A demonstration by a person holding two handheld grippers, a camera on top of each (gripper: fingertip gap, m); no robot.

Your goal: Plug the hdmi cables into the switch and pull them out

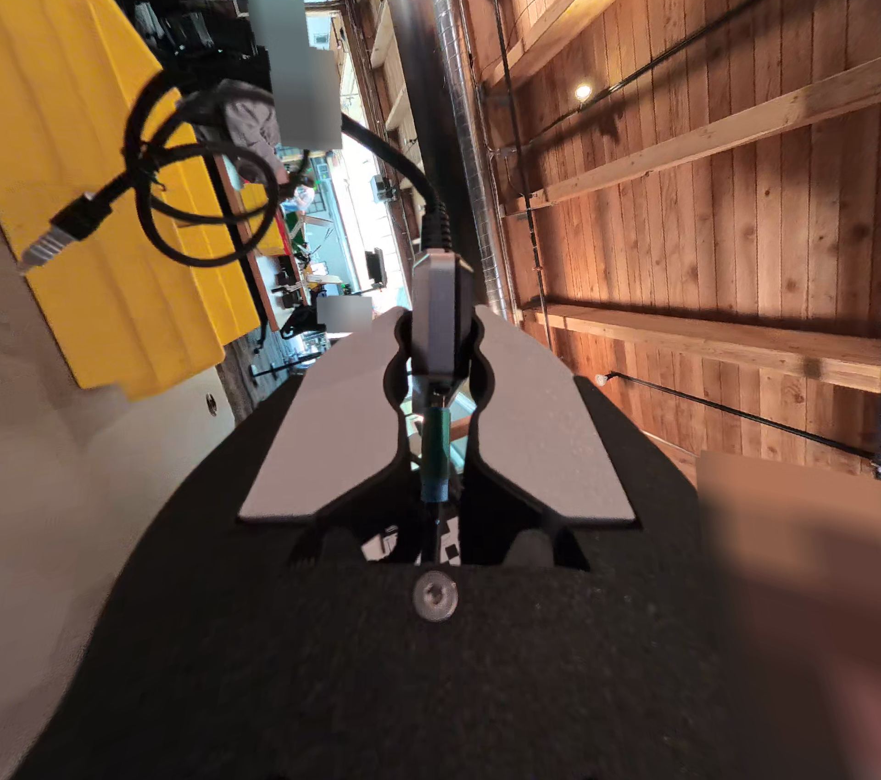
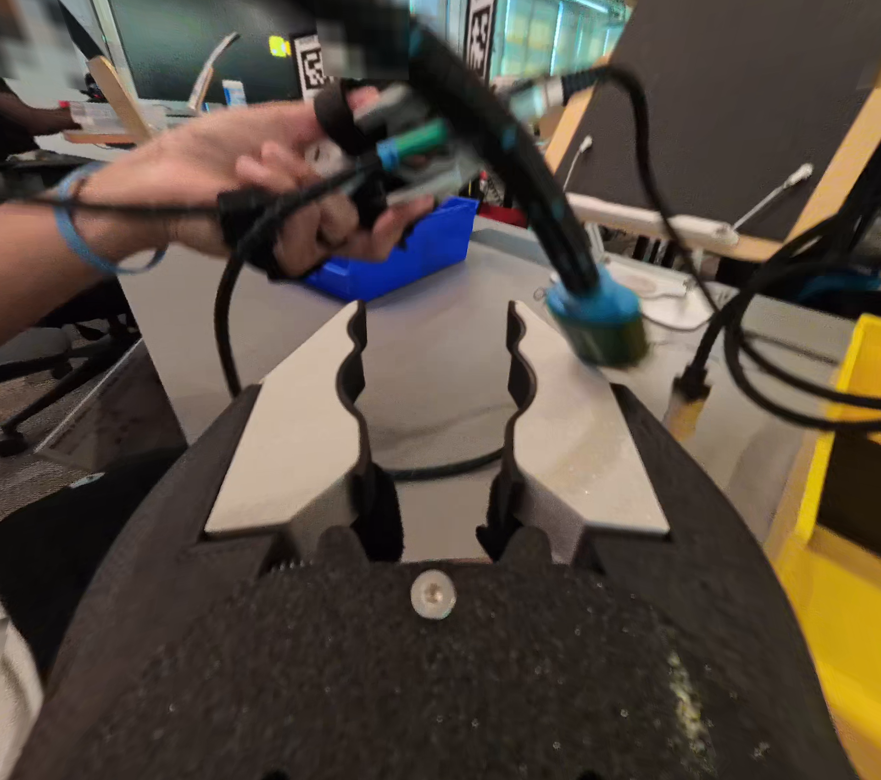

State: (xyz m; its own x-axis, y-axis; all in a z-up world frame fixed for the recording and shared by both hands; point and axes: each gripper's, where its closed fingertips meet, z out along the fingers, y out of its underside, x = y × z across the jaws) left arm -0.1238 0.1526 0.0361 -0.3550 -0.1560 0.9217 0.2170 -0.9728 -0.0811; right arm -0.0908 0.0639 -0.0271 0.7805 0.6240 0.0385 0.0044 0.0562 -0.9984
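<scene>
Left claw (image 1: pixel 437 344) pinches the grey switch (image 1: pixel 435 318), held upright at 12 o'clock; its black cable (image 1: pixel 386 151) loops toward 10 o'clock, over a yellow bin (image 1: pixel 95 184). Right claw (image 2: pixel 436 356) is spread over the table (image 2: pixel 429 342), holding nothing. No writing can be made out.

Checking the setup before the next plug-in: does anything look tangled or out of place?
Yes. The black cable from the grey switch, clamped in the left claw, hangs in loose loops with its free plug dangling midair. The right claw is open and empty.
</scene>
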